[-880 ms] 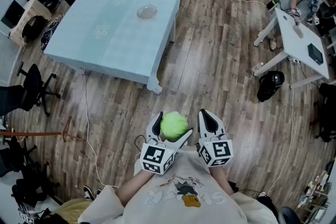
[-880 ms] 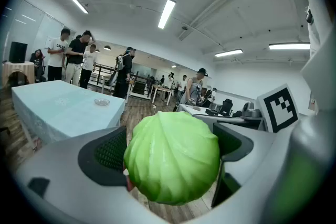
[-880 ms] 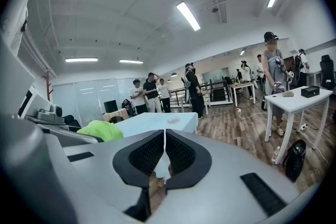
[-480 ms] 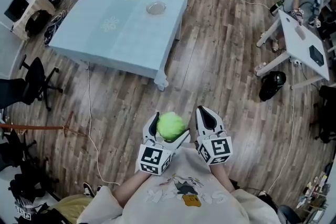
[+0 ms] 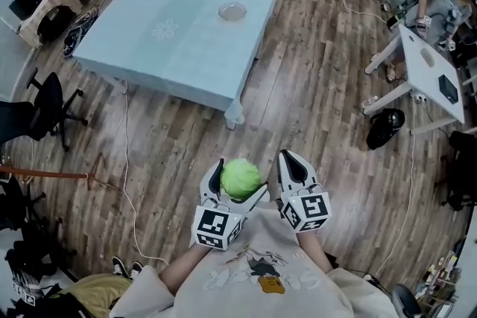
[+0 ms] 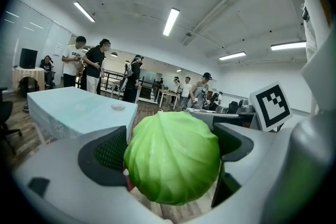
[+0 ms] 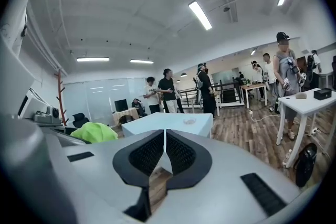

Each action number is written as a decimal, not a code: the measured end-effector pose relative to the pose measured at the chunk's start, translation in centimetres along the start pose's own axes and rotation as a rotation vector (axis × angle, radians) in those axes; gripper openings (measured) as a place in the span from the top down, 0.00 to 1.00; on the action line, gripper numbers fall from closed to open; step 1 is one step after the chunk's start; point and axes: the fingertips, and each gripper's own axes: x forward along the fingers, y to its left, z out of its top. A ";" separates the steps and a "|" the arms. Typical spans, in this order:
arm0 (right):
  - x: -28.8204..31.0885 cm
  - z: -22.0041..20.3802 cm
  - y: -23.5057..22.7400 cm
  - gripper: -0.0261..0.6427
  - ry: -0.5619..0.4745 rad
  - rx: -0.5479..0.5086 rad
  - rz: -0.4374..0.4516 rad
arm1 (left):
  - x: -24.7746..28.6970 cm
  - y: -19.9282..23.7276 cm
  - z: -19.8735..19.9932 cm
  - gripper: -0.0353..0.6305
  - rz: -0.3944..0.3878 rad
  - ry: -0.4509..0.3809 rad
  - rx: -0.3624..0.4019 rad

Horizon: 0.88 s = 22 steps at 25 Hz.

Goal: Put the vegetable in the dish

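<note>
The vegetable is one round, pale green cabbage [image 6: 172, 157] with smooth, veined leaves. The left gripper [image 5: 240, 182] clamps it between wide-spread jaws, above the wooden floor [image 5: 320, 108]. The right gripper [image 5: 292, 164], just beside, has its jaws pressed together on nothing. One clear dish [image 5: 232, 10] lies on the one light blue table [image 5: 164, 48], well apart.

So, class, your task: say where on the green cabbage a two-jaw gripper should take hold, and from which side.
Grip the cabbage across its widest middle, one pad on each opposite flank, coming in level rather than from above, as the left gripper holds it. It is a smooth ball with no stalk or handle showing, so a grip off its middle would probably squeeze it out.
</note>
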 end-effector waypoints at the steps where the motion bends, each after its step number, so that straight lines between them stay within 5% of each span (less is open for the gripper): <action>1: 0.2 0.0 0.4 0.92 -0.002 0.001 -0.005 | -0.4 0.6 0.1 0.16 0.003 -0.004 -0.006; 22: 3.5 -0.9 2.5 0.92 0.006 0.017 -0.051 | -0.9 5.6 -0.1 0.16 -0.020 0.019 -0.048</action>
